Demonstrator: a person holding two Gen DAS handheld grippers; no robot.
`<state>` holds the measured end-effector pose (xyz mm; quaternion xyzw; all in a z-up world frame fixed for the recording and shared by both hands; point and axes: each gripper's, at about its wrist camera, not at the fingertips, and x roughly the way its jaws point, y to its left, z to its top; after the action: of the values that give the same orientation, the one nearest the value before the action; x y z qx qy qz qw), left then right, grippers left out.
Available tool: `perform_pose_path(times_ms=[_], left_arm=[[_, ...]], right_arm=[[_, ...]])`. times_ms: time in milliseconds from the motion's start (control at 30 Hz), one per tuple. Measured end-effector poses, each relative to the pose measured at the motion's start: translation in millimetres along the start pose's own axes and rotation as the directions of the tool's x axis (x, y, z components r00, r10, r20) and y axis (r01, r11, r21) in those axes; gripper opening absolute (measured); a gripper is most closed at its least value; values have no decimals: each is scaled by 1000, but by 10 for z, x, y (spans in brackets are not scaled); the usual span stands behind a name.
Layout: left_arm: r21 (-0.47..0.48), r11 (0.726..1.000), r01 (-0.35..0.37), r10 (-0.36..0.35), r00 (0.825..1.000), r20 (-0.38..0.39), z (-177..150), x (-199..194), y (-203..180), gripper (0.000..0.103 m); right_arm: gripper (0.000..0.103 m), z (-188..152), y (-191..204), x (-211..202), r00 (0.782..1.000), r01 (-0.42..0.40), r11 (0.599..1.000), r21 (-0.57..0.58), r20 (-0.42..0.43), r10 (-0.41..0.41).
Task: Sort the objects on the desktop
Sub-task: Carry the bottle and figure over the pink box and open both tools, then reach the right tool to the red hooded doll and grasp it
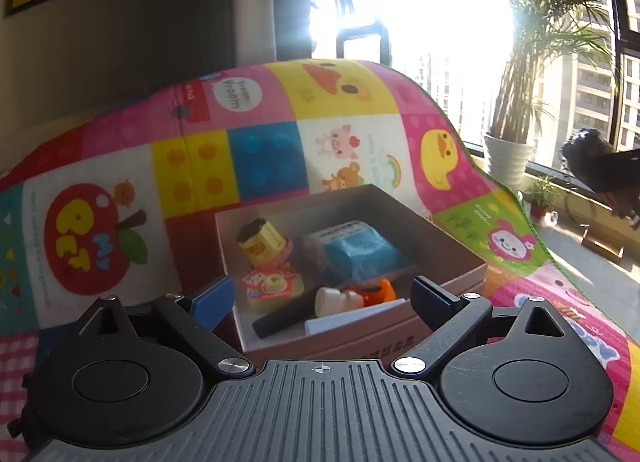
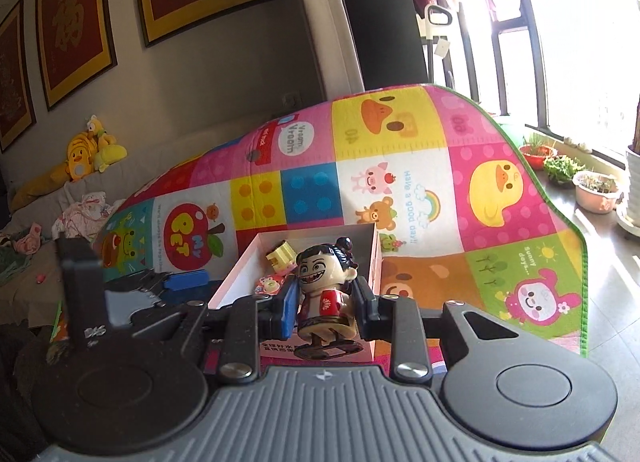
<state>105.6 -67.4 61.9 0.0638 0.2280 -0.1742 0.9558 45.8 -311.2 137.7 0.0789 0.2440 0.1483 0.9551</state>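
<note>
A pink cardboard box (image 1: 452, 230) lies on the colourful play mat (image 1: 192, 166). Inside it are a yellow toy (image 1: 262, 240), a toy camera (image 1: 272, 286), a blue packet (image 1: 360, 250), a black marker (image 1: 288, 316), a white cap piece (image 1: 332, 300) and an orange item (image 1: 382, 290). My left gripper (image 1: 324, 298) is open and empty just in front of the box. My right gripper (image 2: 325, 304) is shut on a grinning doll figurine (image 2: 326, 290) and holds it upright at the near edge of the box (image 2: 236, 274). The left gripper (image 2: 176, 282) shows to the left of the box.
The mat (image 2: 500, 198) drapes over a raised surface and ends at a green-trimmed edge on the right. A potted palm (image 1: 508, 158) and small plant pots (image 2: 596, 190) stand by the window. Plush toys (image 2: 88, 150) lie on the sofa at left.
</note>
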Motion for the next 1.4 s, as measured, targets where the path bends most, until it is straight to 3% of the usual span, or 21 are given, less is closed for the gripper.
perform_pose_path(times_ms=[233,433,500,567,767,833,1033,1167,1200,1267,1333,1400], left_arm=[[-112,994,-14,14,1000,-7,-511,-652,240,103],[-131,989,-68,67,998,-17,-825,-1008,406,103],[-133,985,-112,110,994,-25,-889,-1040,484,103],[-155,978,-142,135,989,-57,-949,-1022,579,103],[-229,961,-153,128,984,-120,-1093,-937,712,103],[-240,958,-158,136,985,-107,-1101,-959,727,103],[-308,925,-221,190,973,-129,-1147,-1020,867,103],[-359,910,-207,188,978,-88,-1209,-1143,940,103],[-365,909,-202,189,979,-74,-1216,-1167,941,103],[-366,912,-186,181,982,-49,-1217,-1189,933,103],[-357,918,-171,170,985,-34,-1207,-1189,911,103],[-348,925,-156,159,987,-21,-1201,-1191,895,103]], right_arm=[[28,198,49,646,996,-44,998,48,-70,47],[28,344,116,1252,989,6,998,63,-150,3],[37,350,119,1343,986,48,997,54,-165,-38],[53,353,112,1315,987,74,996,59,-149,-64],[64,301,177,1068,986,103,994,44,-133,-97],[69,236,264,1019,985,104,994,9,-138,-102],[70,-60,839,987,984,-20,987,-160,-179,-9],[65,-80,1029,971,993,12,965,-264,-109,-42],[61,-18,956,986,993,31,971,-239,-104,-57],[40,104,753,1032,989,84,981,-174,-105,-104],[30,214,505,1078,980,145,983,-109,-124,-158],[26,273,339,1096,974,166,984,-65,-148,-174]])
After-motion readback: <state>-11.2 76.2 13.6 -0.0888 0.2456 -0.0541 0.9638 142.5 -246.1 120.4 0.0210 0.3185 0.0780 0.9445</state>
